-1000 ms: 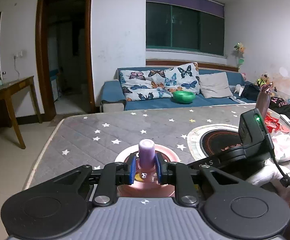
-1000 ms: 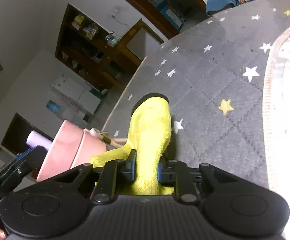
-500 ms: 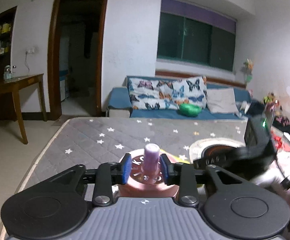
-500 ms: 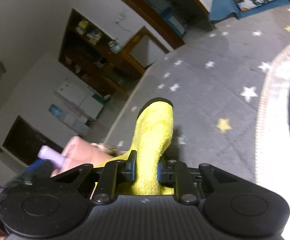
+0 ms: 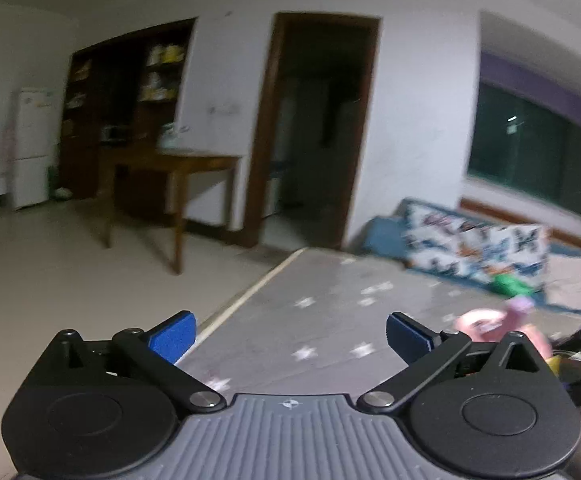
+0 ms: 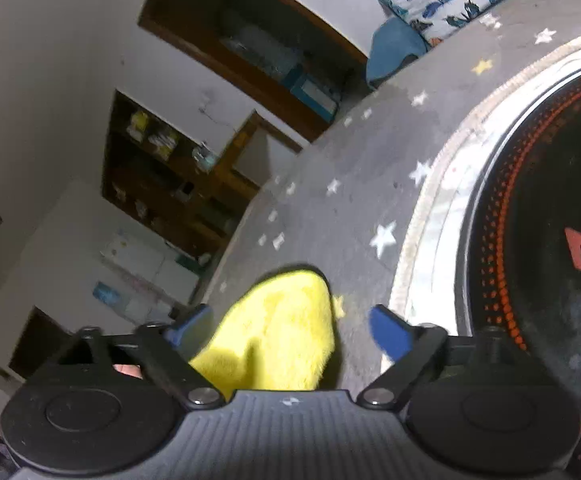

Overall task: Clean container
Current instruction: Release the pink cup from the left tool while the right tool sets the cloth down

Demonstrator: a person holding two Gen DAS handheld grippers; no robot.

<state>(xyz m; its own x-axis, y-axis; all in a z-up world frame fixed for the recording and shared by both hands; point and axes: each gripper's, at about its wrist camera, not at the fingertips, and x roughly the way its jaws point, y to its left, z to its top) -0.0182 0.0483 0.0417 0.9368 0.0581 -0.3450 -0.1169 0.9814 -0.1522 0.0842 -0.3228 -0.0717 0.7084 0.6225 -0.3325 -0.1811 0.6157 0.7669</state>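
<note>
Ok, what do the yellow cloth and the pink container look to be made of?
Yellow cloth: soft, fuzzy, matte pile, likely microfibre or terry; it lies slack between the open right gripper fingers. Pink container: smooth and rigid with printed lettering, probably plastic, though motion blur leaves it uncertain.

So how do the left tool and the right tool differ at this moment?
The left tool has nothing between its fingers, while the right tool has the yellow cloth lying between its fingers, ungripped. The left tool points out over the starred table edge toward the room, with the pink container off to its right; the right tool points down at the tabletop beside the round black cooktop. Both are wide open.
</note>
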